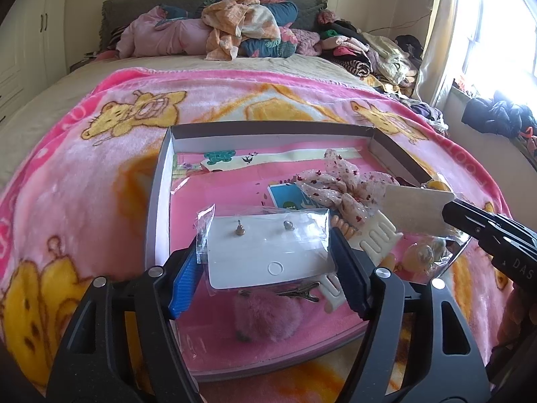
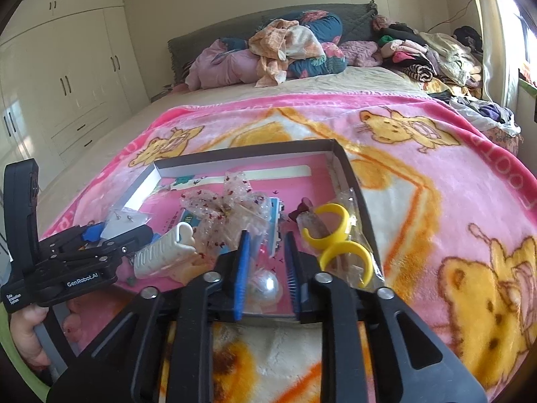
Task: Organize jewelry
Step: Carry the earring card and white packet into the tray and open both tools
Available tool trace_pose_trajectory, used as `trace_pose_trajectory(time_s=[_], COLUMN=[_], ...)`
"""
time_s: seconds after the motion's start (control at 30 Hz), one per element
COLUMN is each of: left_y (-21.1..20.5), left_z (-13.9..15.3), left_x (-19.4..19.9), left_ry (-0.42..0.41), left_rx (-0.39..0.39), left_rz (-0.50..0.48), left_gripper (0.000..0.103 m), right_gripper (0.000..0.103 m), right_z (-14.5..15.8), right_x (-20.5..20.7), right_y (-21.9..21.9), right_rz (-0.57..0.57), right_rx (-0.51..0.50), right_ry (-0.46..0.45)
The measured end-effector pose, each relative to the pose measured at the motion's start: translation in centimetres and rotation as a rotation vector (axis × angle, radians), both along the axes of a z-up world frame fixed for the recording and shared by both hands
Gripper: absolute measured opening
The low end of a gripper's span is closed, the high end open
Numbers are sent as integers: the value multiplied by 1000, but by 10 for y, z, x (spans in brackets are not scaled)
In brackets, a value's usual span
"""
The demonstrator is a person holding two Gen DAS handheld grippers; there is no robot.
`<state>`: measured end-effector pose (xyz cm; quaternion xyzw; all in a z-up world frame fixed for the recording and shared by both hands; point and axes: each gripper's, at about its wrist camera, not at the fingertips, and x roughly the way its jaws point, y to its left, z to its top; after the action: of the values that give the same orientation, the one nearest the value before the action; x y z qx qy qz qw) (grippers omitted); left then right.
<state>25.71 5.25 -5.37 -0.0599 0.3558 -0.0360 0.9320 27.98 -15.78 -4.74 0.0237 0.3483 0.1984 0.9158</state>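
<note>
the earring card, a white card in a clear plastic sleeve with two small studs pinned to it, sits inside the shallow cardboard box lid near its near-left corner. the left gripper has it between its blue-padded fingers, one pad at each side edge of the sleeve, and the card is lifted off the lid's pink floor. under the card lie a metal hair clip and a fluffy pink pom-pom.

just right of the card in the lid are a white claw clip and a sheer floral bow. further right, against the lid's right wall, is a clear bag with yellow rings.

the right gripper hovers over the near edge of the lid with its jaws narrowly apart; a shiny pearl-like ball in a clear bag lies between the pads, and they do not press on it.

the lid rests on a pink cartoon blanket spread over a bed.
</note>
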Motion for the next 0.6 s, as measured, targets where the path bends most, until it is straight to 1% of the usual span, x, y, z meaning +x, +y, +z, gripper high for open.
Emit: trace_pose_trajectory(time_s=[0.03,0.1,0.17,0.3,0.5,0.6], left_y=[0,0,-1,-1,-2,-2], left_z=[0,0,0,1,7,13], left_x=[0,0,-1,-4,-14,-18], left_ry=[0,-1,-1,-4,-18,-25], left_rx=[-1,0,1,3,10,11], left_rz=[1,2,2,5,9,9], left_gripper=[64,64,65,70,74,78], right_gripper=[31,34,39,47,61,68], right_z=[0,1,2,2,7,11], right_x=[-1,-4,-7,-13,-20,-24], right_y=[-1,-2,-3,-5,-13,-18], right_rz=[0,-2,-4,-12,-33,-45], right_rx=[-4,-16,-25,-38,-38,-37], right_ry=[-2,-10,-17,-25,-51,-67])
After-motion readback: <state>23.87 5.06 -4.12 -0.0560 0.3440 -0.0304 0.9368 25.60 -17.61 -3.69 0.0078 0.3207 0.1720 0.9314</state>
